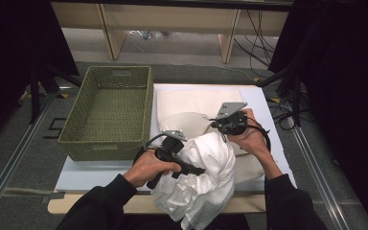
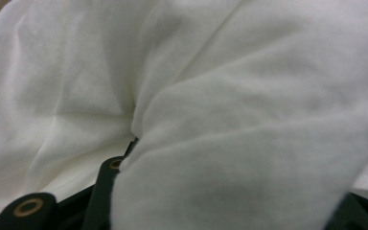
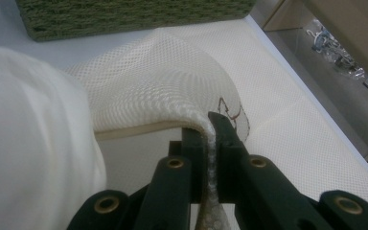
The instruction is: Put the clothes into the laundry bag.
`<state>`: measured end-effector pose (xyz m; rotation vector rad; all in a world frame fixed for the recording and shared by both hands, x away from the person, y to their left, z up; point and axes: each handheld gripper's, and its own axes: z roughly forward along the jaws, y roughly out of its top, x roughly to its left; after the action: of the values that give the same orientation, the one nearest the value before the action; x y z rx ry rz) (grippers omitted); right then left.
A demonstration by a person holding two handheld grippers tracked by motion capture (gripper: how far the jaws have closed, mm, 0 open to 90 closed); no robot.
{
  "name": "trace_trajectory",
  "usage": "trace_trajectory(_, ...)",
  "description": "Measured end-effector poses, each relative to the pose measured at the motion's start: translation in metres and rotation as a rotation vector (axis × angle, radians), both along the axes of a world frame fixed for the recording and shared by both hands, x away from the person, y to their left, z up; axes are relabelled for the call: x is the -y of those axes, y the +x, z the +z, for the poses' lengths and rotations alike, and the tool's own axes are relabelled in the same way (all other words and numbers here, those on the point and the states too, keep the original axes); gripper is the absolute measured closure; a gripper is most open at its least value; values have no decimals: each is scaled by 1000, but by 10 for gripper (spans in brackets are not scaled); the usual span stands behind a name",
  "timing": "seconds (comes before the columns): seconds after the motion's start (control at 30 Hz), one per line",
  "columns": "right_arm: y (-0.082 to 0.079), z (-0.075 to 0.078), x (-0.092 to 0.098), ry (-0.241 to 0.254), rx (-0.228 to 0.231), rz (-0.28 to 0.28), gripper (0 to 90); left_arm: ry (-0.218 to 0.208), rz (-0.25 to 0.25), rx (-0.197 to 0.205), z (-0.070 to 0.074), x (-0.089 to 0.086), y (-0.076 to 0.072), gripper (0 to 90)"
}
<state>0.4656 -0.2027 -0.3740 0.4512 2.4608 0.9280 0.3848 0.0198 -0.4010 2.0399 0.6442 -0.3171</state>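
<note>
The jaws of the right gripper (image 3: 210, 143) pinch the rim of the mesh laundry bag (image 3: 148, 91), apparently holding its mouth up. The left gripper (image 1: 191, 168) is buried in the white garment (image 1: 206, 177) beside that opening; its grip I cannot tell.

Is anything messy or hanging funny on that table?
Yes. The white cloth is bunched around the left gripper and spills over the table's front edge. The right gripper pinches the mesh bag's rim, holding it up.
</note>
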Motion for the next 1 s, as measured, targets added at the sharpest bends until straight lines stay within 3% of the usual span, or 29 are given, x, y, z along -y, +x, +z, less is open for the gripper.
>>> trace_trajectory(0.13, -2, 2, -1, 2, 6, -1, 868, 9, -18, -43, -9, 10, 10, 544)
trace_trajectory(0.27, -3, 4, -1, 4, 19, 7, 868, 31, -74, -42, -13, 18, 13, 535)
trace_trajectory(0.37, -3, 4, -1, 6, 15, 4, 868, 43, -72, -41, -14, 23, 14, 535)
trace_trajectory(0.4, -4, 5, -1, 6, 15, 3, 868, 27, -58, -39, -15, 24, 15, 535)
trace_trajectory(0.43, -3, 5, 0, 1, 25, 21, 868, 38, -51, -57, -14, 23, 17, 536)
trace_trajectory(0.5, -5, 7, 0, 4, 25, 10, 869, 45, 12, -54, -12, 22, 19, 540)
trace_trajectory(0.67, -7, 10, -2, 10, 23, 20, 870, 116, 102, -30, -3, 12, 27, 547)
trace_trajectory(0.73, -8, 11, -3, 11, 20, 24, 870, 155, 117, -33, 1, 6, 32, 546)
trace_trajectory(0.8, -10, 12, -5, 12, 21, 29, 871, 161, 137, -27, 3, 3, 35, 545)
trace_trajectory(0.83, -10, 12, -5, 11, 29, 31, 871, 189, 138, -29, 4, 1, 37, 544)
trace_trajectory(1.0, -12, 12, -10, 5, 24, 36, 872, 200, 166, -49, -15, 16, 43, 527)
